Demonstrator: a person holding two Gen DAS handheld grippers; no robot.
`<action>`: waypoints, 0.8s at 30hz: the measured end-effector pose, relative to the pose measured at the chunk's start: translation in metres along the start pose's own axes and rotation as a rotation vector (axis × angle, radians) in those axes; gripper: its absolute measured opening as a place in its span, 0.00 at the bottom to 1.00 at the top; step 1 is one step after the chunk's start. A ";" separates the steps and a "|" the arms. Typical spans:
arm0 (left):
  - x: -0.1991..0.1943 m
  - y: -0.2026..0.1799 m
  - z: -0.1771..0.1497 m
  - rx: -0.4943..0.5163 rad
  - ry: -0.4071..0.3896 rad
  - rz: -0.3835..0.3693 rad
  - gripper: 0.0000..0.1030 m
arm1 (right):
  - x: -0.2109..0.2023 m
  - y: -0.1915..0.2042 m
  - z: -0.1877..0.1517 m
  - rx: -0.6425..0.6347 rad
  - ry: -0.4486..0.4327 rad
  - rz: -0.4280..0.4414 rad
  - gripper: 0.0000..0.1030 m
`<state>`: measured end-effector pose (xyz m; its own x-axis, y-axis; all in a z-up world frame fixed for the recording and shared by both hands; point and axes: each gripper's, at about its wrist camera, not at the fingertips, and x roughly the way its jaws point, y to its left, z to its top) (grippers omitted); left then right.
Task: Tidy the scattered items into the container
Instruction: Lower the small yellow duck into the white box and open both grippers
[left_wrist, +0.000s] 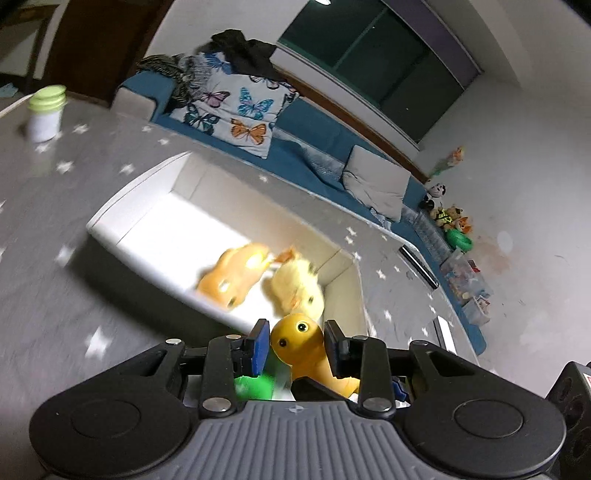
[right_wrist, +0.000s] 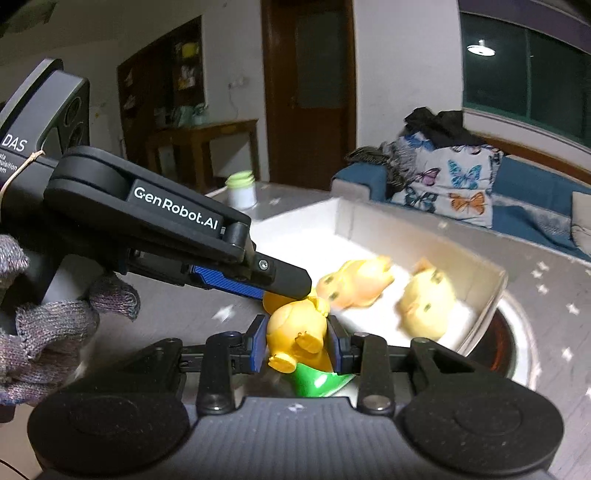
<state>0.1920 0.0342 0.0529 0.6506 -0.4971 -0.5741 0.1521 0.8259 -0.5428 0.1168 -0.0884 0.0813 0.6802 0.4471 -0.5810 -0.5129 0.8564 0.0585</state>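
Two yellow toys (right_wrist: 356, 282) in white box (right_wrist: 487, 295)

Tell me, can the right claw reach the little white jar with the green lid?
Probably not right away. The right claw is shut on the yellow toy, and the left claw crosses in front, between it and the jar far back on the table.

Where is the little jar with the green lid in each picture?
Left wrist view: the jar stands far left, near the top, on the grey table.
Right wrist view: the jar stands just left of centre, above the left tongs.
Shared landmark: the white box beside it.
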 end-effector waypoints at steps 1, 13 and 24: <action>0.004 -0.004 0.007 0.011 -0.003 -0.004 0.33 | 0.003 -0.007 0.004 0.012 0.006 -0.003 0.32; 0.091 0.004 0.035 0.020 0.148 0.012 0.33 | 0.053 -0.080 0.034 0.137 0.154 -0.009 0.31; 0.101 0.013 0.032 0.062 0.161 0.037 0.33 | 0.090 -0.095 0.036 0.153 0.305 0.024 0.31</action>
<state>0.2832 0.0031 0.0080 0.5298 -0.4983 -0.6863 0.1795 0.8568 -0.4835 0.2454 -0.1202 0.0530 0.4690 0.3898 -0.7925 -0.4270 0.8856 0.1829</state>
